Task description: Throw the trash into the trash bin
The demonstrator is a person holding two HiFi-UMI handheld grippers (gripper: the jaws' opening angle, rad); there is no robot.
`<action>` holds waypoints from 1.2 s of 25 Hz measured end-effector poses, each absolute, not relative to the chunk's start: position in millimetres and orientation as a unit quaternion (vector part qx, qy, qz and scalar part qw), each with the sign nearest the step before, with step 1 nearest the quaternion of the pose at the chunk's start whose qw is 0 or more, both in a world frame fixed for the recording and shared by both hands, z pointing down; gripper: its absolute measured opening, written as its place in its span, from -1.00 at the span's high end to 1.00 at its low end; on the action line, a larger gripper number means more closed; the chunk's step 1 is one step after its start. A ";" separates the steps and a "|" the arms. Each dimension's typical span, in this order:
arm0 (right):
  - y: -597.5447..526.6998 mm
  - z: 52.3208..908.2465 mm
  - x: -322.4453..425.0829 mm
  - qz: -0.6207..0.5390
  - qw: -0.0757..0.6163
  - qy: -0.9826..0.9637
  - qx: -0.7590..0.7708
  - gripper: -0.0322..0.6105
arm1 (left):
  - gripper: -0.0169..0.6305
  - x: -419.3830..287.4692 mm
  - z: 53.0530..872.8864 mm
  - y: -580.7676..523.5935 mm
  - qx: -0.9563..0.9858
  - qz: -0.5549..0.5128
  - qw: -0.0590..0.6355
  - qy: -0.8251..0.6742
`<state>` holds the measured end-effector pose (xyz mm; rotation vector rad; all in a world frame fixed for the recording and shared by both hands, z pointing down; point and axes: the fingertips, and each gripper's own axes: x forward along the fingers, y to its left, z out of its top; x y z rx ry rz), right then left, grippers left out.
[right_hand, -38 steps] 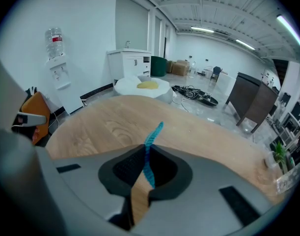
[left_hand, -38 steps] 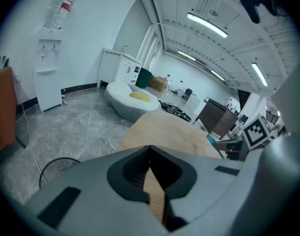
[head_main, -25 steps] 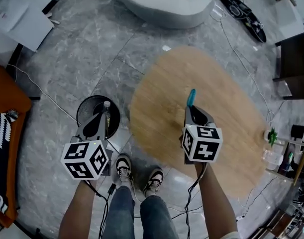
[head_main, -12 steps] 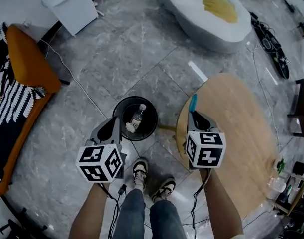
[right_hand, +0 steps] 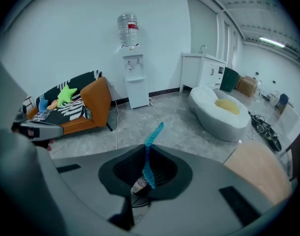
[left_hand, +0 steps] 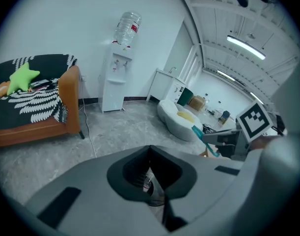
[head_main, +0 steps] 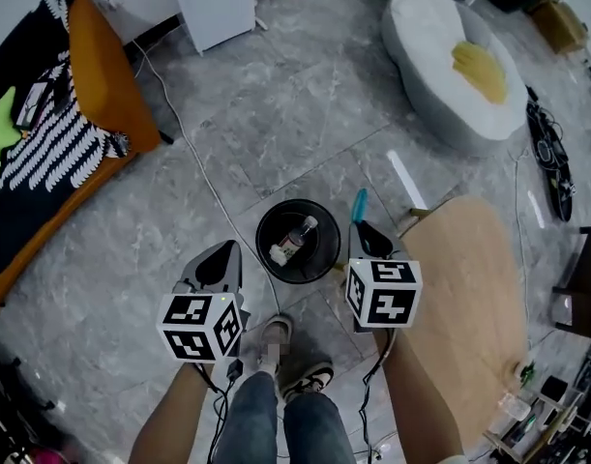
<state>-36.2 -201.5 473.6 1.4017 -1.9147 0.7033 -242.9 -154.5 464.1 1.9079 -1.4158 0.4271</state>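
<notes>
The left hand-held gripper [head_main: 223,252] is held over the floor [head_main: 276,133] with its jaws together and nothing between them. A teal strip of trash [head_main: 360,205] is pinched upright in the closed right hand-held gripper [head_main: 364,228], just off the tabletop's [head_main: 469,288] left edge. Slightly beyond and between the two, a black trash bin [head_main: 264,222] is seen on the floor, with a bottle [head_main: 297,237] lying inside.
</notes>
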 end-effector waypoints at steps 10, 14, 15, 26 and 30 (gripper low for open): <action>-177.9 567.3 -93.3 0.307 0.364 -0.731 0.488 0.81 | 0.98 -285.1 538.8 -131.2 0.706 0.174 0.397 -0.561; -161.6 611.5 -98.7 0.319 0.387 -0.723 0.474 0.81 | 0.98 -296.4 577.8 -113.1 0.691 0.183 0.419 -0.560; -160.7 619.4 -99.5 0.320 0.390 -0.722 0.473 0.81 | 0.98 -299.4 585.1 -109.8 0.687 0.183 0.423 -0.562; -154.2 647.7 -119.2 0.342 0.401 -0.717 0.455 0.51 | 0.98 -332.8 598.0 -105.4 0.665 0.176 0.429 -0.586; -152.1 646.9 -117.7 0.343 0.397 -0.719 0.456 0.48 | 0.98 -336.1 595.1 -109.7 0.662 0.169 0.427 -0.592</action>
